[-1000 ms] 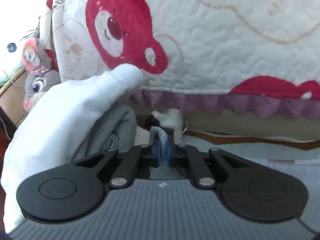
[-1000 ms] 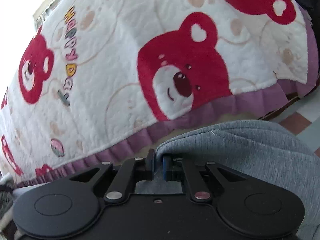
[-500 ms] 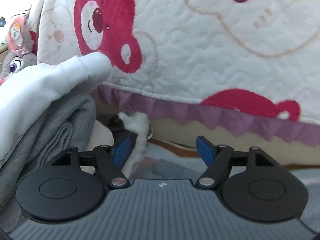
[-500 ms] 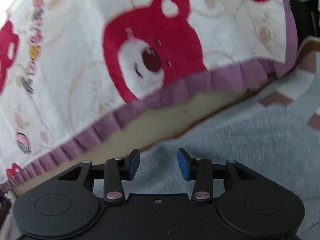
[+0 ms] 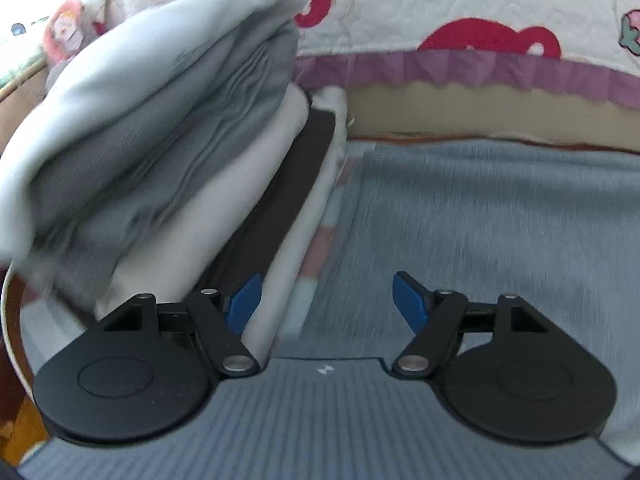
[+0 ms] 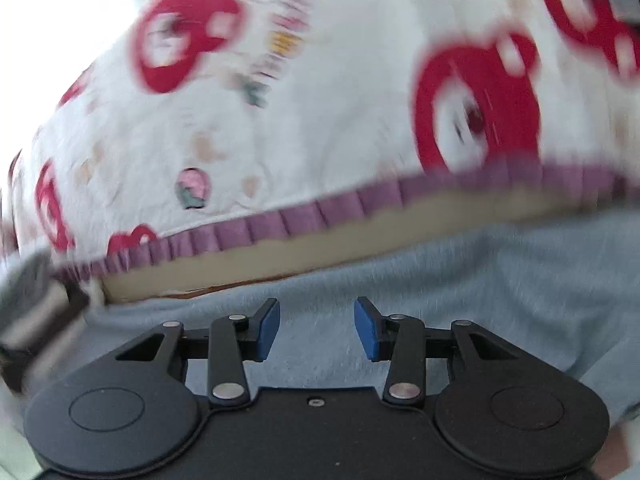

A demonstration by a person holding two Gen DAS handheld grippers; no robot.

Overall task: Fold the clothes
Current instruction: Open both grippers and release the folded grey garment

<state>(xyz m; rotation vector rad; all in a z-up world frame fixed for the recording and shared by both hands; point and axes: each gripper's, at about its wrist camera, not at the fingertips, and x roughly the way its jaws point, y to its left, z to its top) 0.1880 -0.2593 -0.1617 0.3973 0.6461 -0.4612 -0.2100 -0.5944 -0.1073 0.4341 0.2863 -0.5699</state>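
Observation:
A light blue-grey garment [image 5: 480,220] lies flat on the floor in front of the bed. In the right wrist view the same garment [image 6: 420,276] spreads under and ahead of the fingers. At the left stands a stack of folded clothes [image 5: 160,140]: a pale top layer, grey knit, white and a dark layer. My left gripper [image 5: 326,292] is open, with nothing between its blue pads, and its left finger is close beside the stack. My right gripper [image 6: 317,320] is open over the garment and grips nothing. Both views are blurred by motion.
A white quilt with red bears and a purple frill [image 5: 460,68] hangs over the bed edge behind the garment, also the quilt [image 6: 280,120] in the right view. A plush toy [image 5: 64,32] sits far left. A checked mat [image 5: 320,248] shows between stack and garment.
Both grippers were shut on the grey garment a second ago; both have opened and let it go. The left has dropped lower beside the stack. The right has swung sideways along the bed.

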